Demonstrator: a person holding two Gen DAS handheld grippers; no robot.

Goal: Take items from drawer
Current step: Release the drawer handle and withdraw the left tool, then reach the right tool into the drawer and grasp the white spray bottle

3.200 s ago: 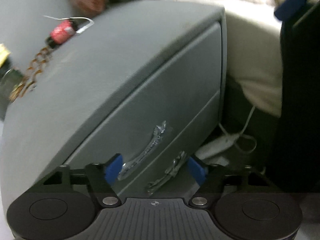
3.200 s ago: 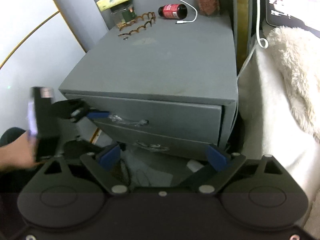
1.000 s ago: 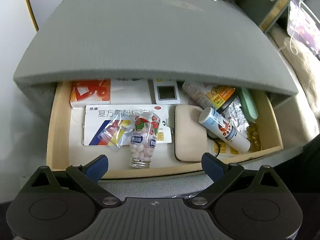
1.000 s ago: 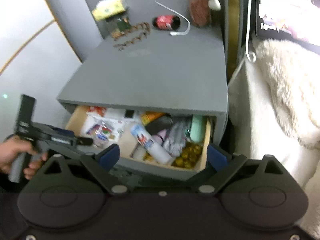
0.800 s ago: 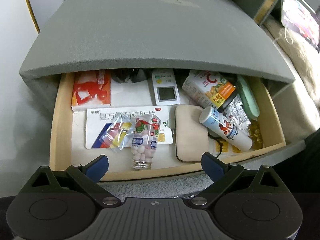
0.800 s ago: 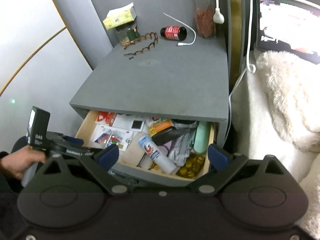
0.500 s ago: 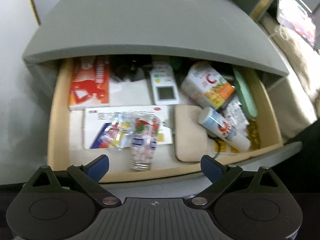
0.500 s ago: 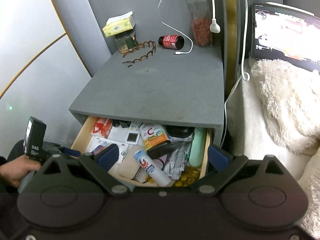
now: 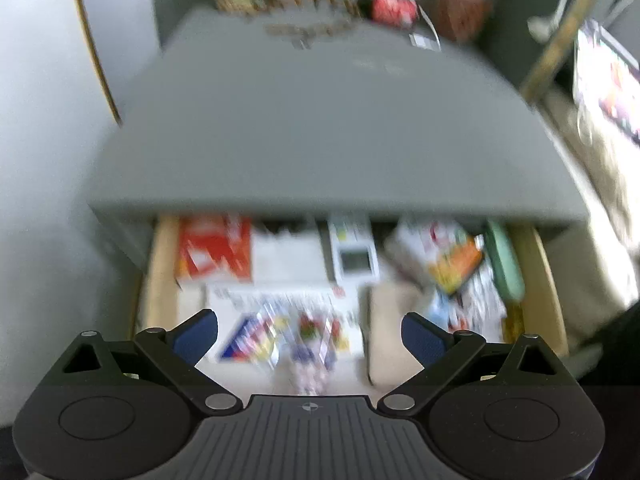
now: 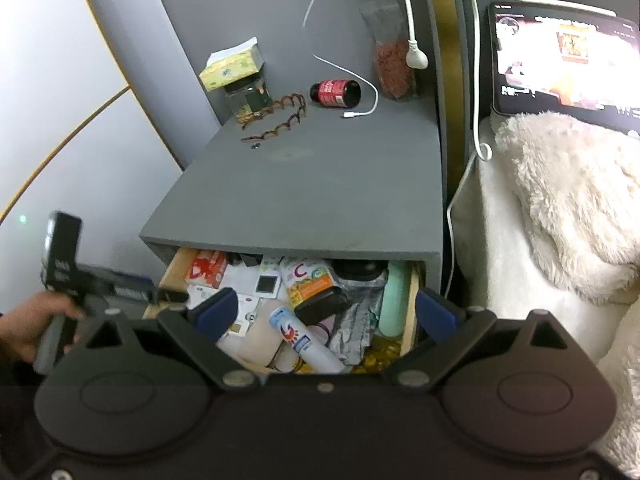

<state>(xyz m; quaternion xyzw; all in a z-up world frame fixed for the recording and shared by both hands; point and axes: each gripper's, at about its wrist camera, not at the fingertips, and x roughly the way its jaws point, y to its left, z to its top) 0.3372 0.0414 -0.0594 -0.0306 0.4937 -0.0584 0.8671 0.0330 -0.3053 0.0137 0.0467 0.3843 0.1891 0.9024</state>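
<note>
Two grippers hang over the pulled-out drawer (image 10: pixel 412 280) of a grey nightstand (image 10: pixel 312 188), and both stand with fingers spread wide and nothing between them. The left gripper (image 9: pixel 310 332) sits above the drawer's front left part; its view is badly blurred, so only a red box (image 9: pixel 214 252) at the back left, a white meter (image 9: pixel 354 256) beside it and a green case (image 9: pixel 506 268) along the right wall can be told. The right gripper (image 10: pixel 324 312) looks down from higher up, over the drawer's front. Between its fingers lie a white tube (image 10: pixel 304 344), a bottle (image 10: pixel 314 284) with an orange label behind it, and crumpled foil (image 10: pixel 358 324) next to the green case. From this view the left gripper shows at the drawer's left edge, held in a hand (image 10: pixel 28 324). On the nightstand top, well behind the drawer, rest a red bottle (image 10: pixel 336 92), a white cable (image 10: pixel 360 96) and a tissue box (image 10: pixel 232 64) on a jar (image 10: pixel 246 98).
</note>
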